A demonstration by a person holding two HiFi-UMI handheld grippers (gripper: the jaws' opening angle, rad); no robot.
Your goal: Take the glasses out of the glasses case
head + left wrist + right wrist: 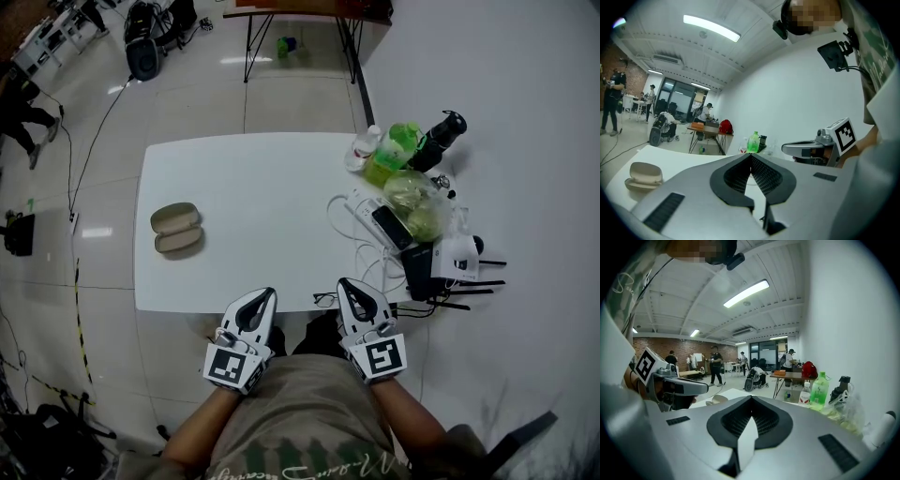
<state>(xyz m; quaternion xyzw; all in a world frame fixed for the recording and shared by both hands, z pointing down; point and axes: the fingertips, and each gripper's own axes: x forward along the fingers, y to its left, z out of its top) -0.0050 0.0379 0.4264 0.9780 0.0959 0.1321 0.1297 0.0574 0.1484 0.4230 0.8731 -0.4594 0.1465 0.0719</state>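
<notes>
Nearest the person, both grippers hang just off the tabletop's near edge, side by side and a little apart. The left gripper (pixel 266 294) has its jaws brought together at the tips, with nothing between them. The right gripper (pixel 345 283) is the same, its jaws meeting at the tips and holding nothing. Each points away from the person toward the white tabletop (pixel 262 187).

Between the two grippers, right at the near edge and just beside the right one, lies a small pair of dark-rimmed glasses (pixel 325 299), touched by neither gripper.

Further in, toward the left edge and well apart from both grippers, sits the tan glasses case (pixel 176 228). In the left gripper view its lid appears to rest down on its base — it looks shut, and nothing shows inside it.

Along the right edge there is a white power strip (pixel 361 202) with loose cables, a black phone (pixel 391 228) and a clear plastic bag (pixel 417 202). At the far right corner stand a green bottle (pixel 398 145) and a small clear bottle (pixel 364 145).
</notes>
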